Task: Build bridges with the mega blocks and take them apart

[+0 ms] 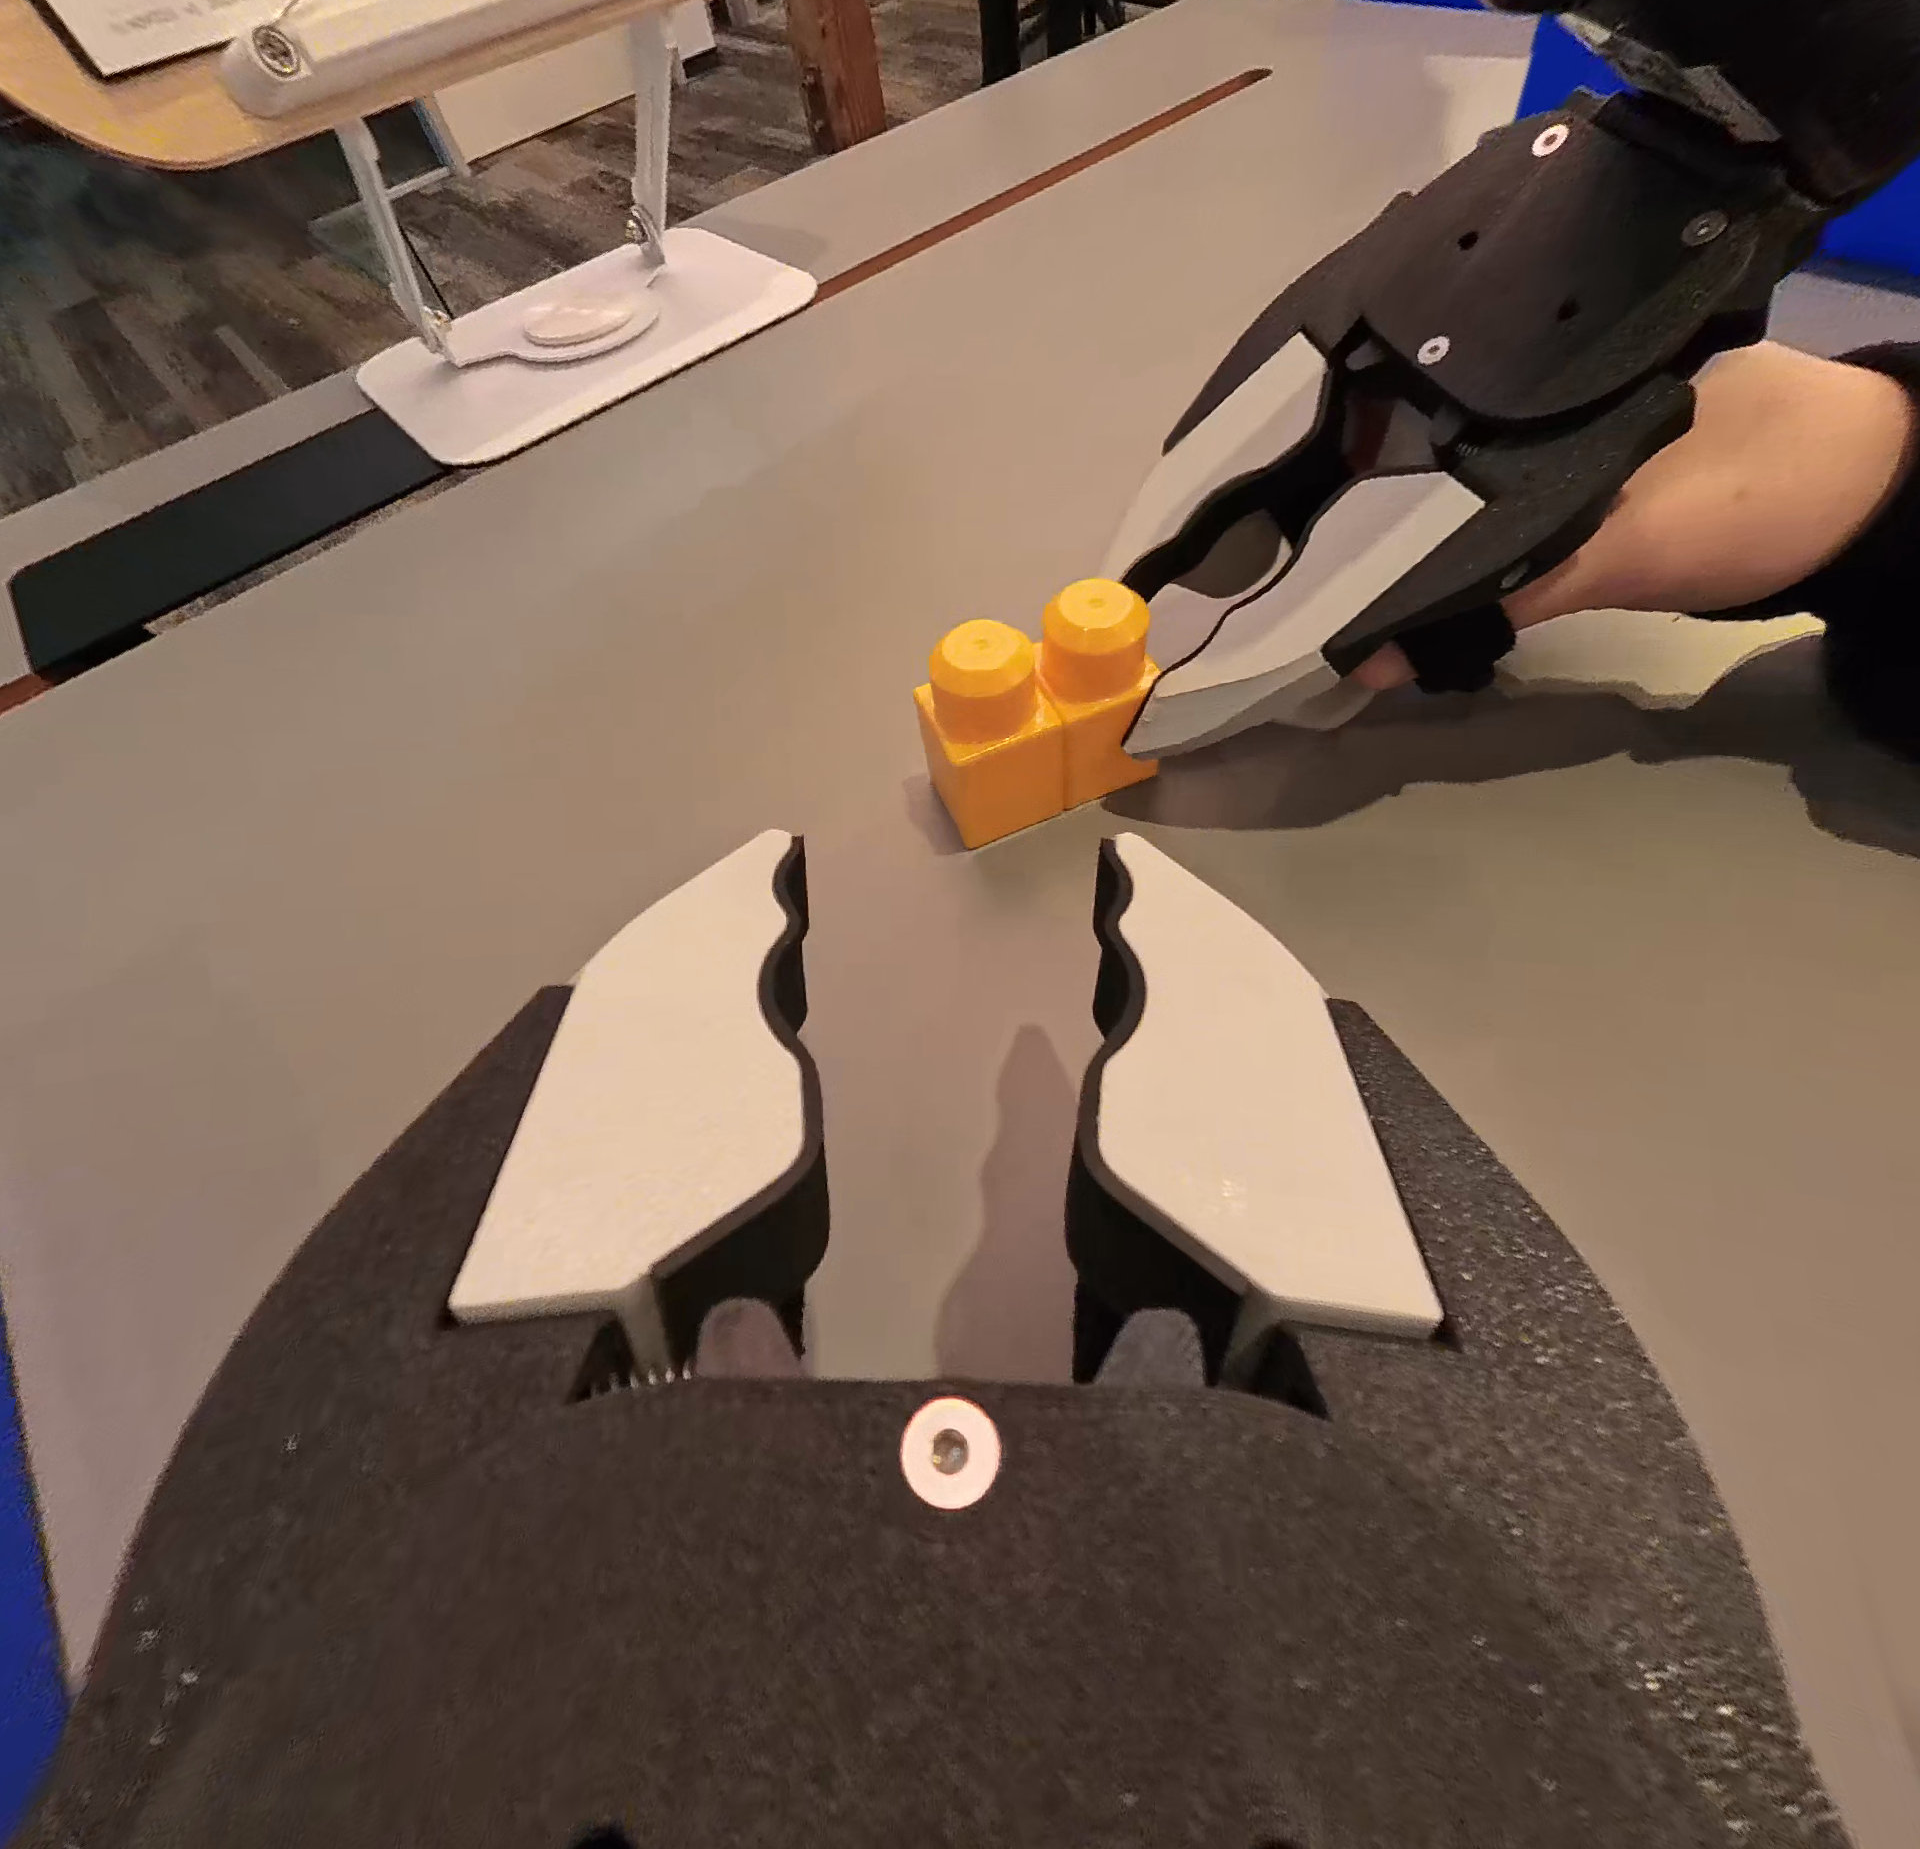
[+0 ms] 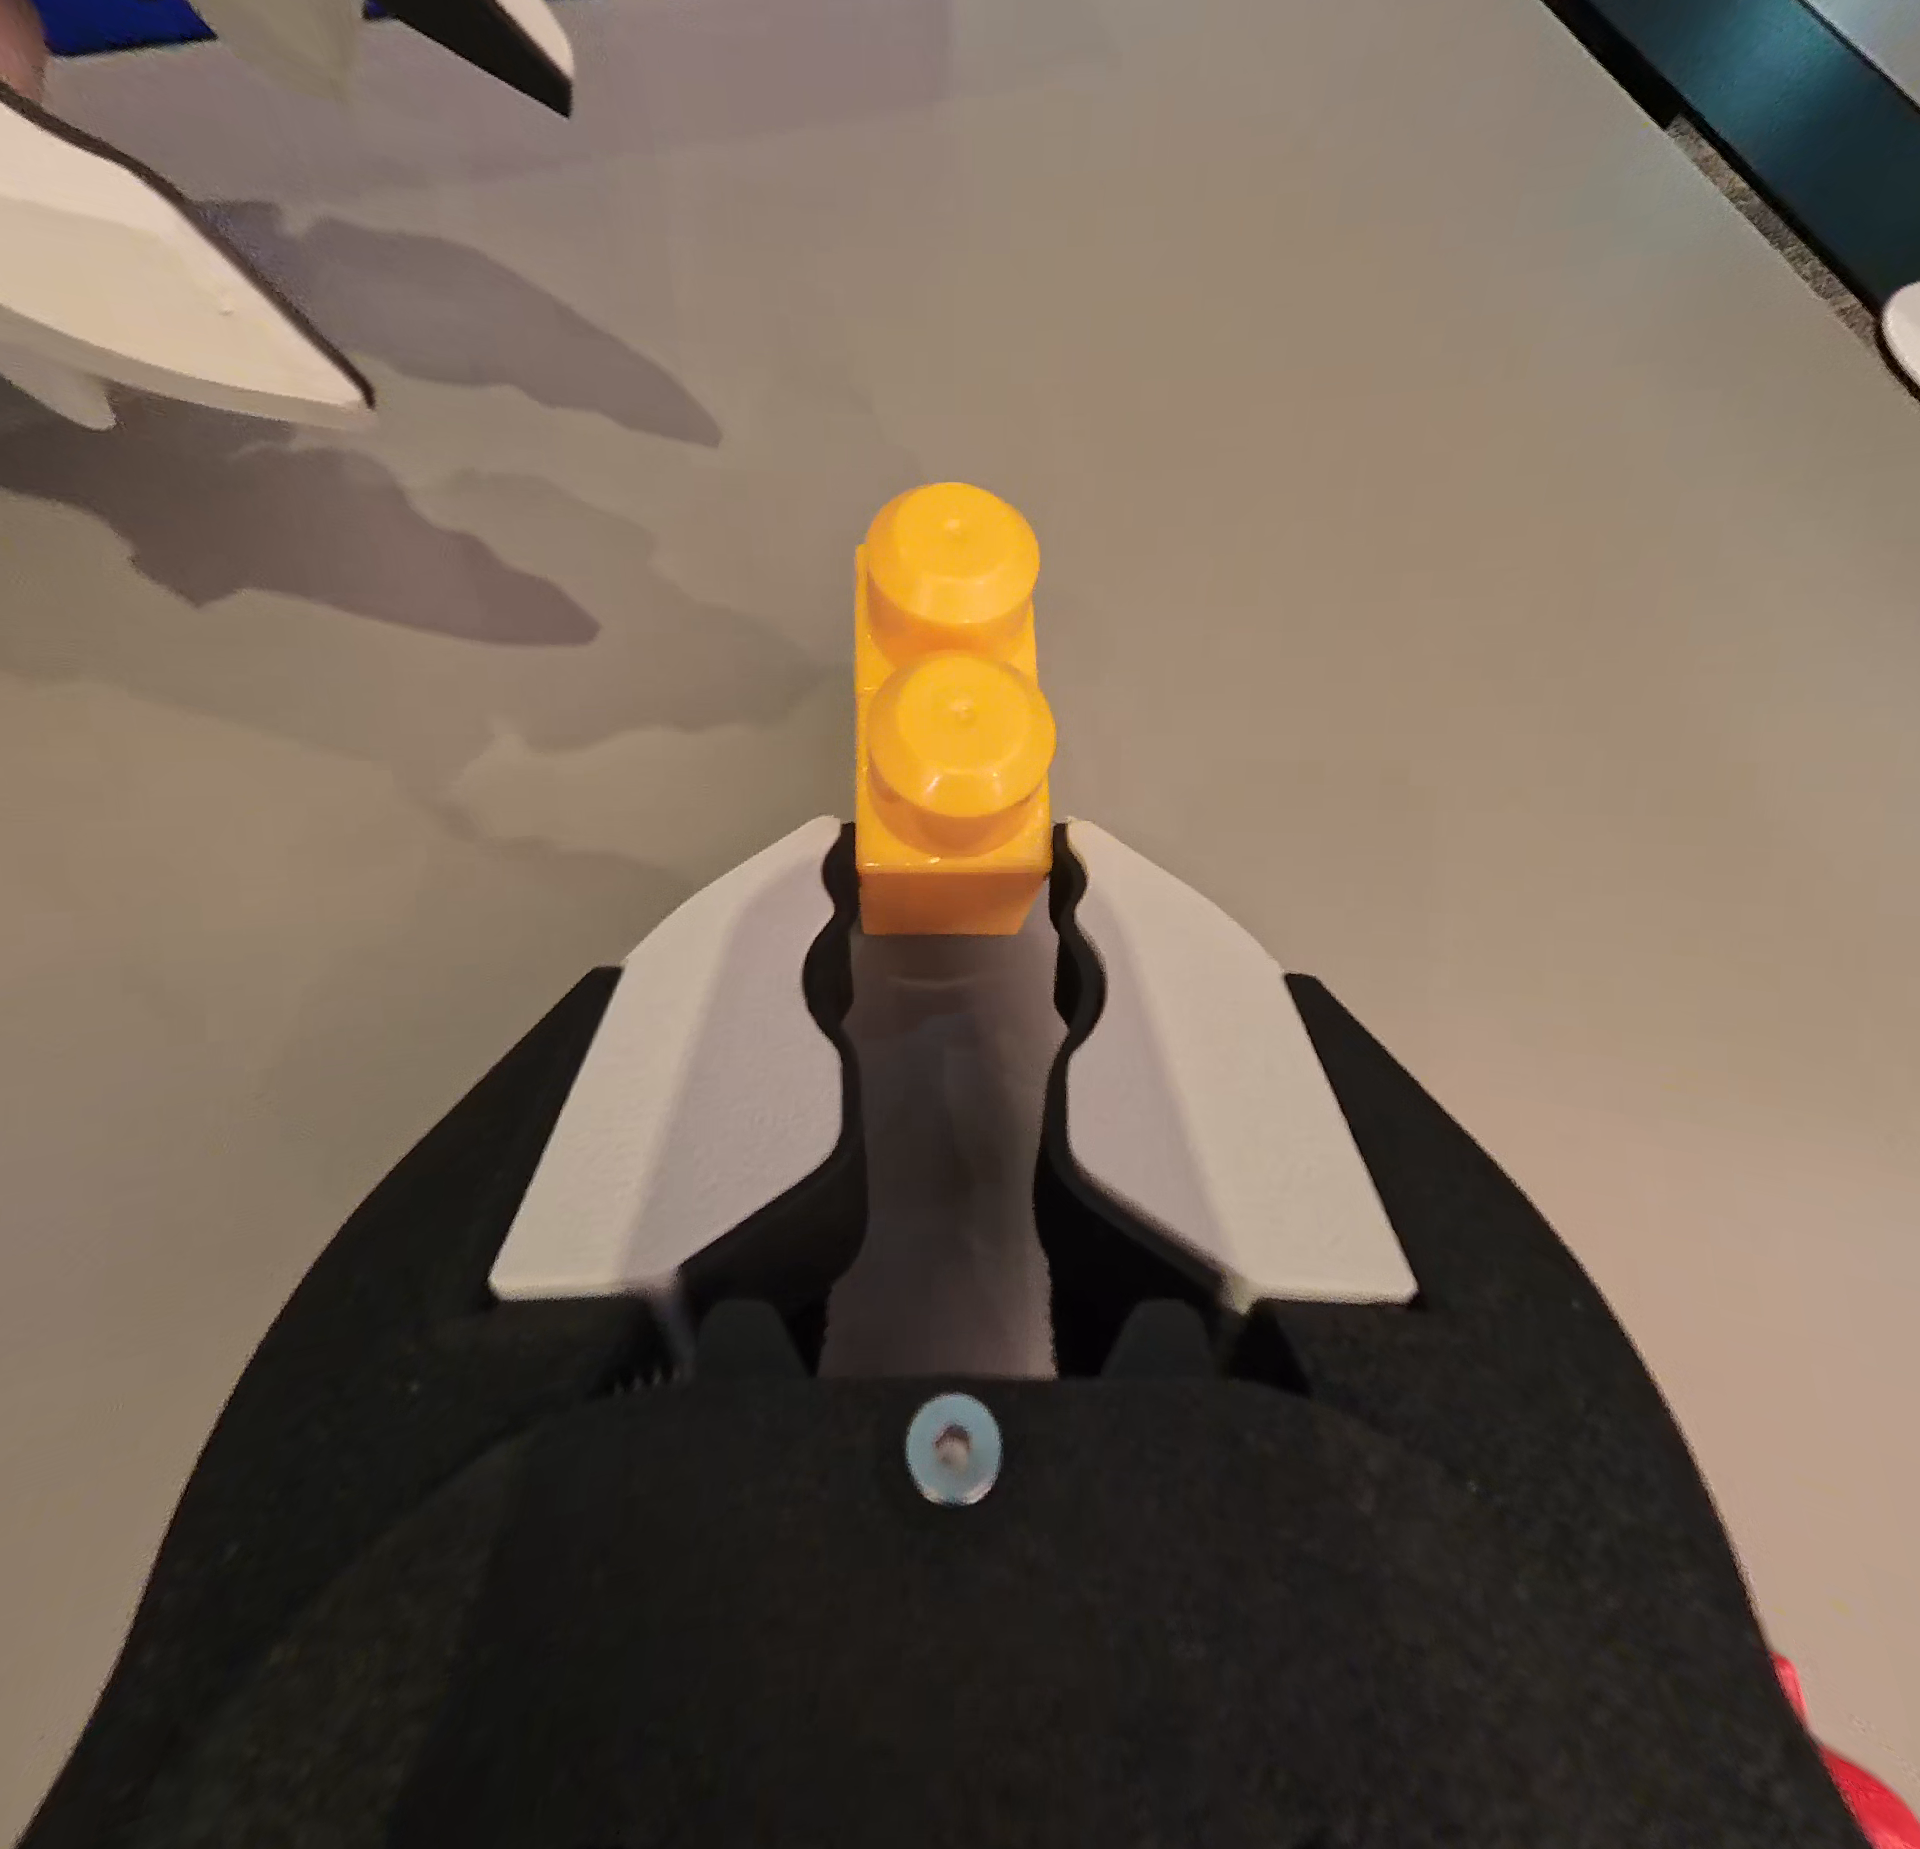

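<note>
My right gripper (image 2: pixel 951 843) pinches the near end of the block (image 2: pixel 948 719), light, stiff, slick plastic best held by its flat sides, while my left gripper (image 1: pixel 948 849) gapes empty.

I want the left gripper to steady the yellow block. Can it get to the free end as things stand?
Probably yes. The left gripper is open just short of the yellow block, with bare table between; the right gripper clamps only the far end.
</note>
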Motion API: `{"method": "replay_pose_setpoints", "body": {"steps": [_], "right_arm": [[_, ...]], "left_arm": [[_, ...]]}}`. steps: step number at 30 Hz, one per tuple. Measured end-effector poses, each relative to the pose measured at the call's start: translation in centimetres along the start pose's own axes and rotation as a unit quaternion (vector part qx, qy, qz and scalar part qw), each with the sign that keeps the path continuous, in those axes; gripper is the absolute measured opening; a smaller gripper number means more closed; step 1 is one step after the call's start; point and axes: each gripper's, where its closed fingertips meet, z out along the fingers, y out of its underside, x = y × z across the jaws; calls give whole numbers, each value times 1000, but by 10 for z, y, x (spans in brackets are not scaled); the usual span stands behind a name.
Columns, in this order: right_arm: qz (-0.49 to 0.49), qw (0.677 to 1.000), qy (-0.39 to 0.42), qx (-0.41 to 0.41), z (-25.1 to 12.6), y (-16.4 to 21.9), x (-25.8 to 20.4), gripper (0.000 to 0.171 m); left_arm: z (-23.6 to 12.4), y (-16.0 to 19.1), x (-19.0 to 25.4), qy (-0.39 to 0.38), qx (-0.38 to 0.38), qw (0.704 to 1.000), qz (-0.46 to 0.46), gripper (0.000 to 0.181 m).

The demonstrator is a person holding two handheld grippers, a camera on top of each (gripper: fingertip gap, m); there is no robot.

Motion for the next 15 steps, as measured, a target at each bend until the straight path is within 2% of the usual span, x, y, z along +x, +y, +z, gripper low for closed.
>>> {"method": "replay_pose_setpoints", "body": {"steps": [9,10,13,15], "right_arm": [[3,1000,1,7,19,-15,1,35],[2,1000,3,8,19,-15,1,35],[1,1000,4,14,15,-14,0,51],[-2,999,9,34,4,-16,-2,53]], "left_arm": [[-8,7,-18,-28,3,999,-27,57],[-8,7,-19,-34,4,999,-31,60],[-5,9,-15,-40,5,997,-67,80],[0,13,-9,-45,-5,995,-86,91]]}}
